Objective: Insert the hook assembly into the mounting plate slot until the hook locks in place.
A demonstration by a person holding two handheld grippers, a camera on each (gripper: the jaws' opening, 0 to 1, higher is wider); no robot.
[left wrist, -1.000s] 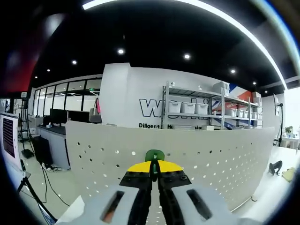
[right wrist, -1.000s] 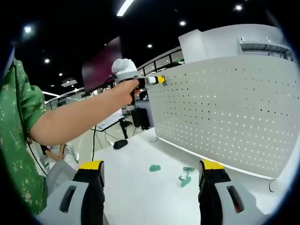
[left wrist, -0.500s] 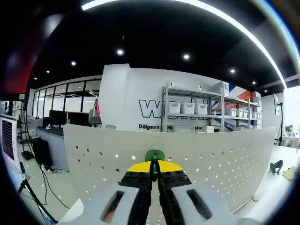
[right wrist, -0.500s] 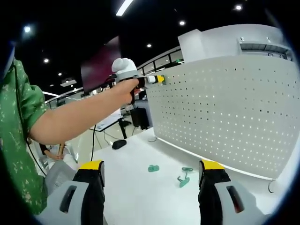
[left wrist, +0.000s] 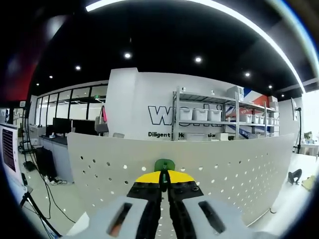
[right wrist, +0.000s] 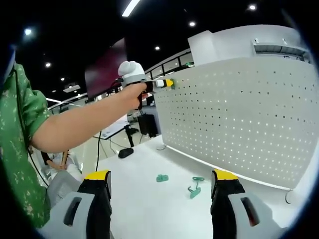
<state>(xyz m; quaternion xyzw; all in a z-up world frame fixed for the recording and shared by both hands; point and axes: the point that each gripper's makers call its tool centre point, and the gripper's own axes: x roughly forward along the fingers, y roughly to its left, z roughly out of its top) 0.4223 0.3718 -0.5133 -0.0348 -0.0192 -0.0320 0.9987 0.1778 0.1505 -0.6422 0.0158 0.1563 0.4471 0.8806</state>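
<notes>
**Holding a green hook at the top edge of the pegboard**

Looking along the left tool [left wrist: 164, 185], we see its yellow-tipped jaws clenched on a small green hook [left wrist: 164, 165], which sits against the upper edge of the white perforated mounting plate [left wrist: 239, 169]. We cannot tell whether the hook has entered a hole. Beyond the plate stands a metal shelving rack [left wrist: 209, 119] carrying white storage bins [left wrist: 200, 114] in a row; what is in them is hidden from us.

From the right tool [right wrist: 162, 191], we see what the other view hides. Its jaws stand wide apart, released, with nothing between them, above the white bench [right wrist: 149, 209]. Two more green hook pieces lie loose on the bench, one rounded piece [right wrist: 161, 178] and one longer piece [right wrist: 196, 188] near the foot of the plate [right wrist: 239, 119]. Here the left tool [right wrist: 169, 83] comes in from the left at the plate's top corner, held by a person's outstretched arm [right wrist: 84, 124] with a green patterned sleeve [right wrist: 17, 144].
</notes>
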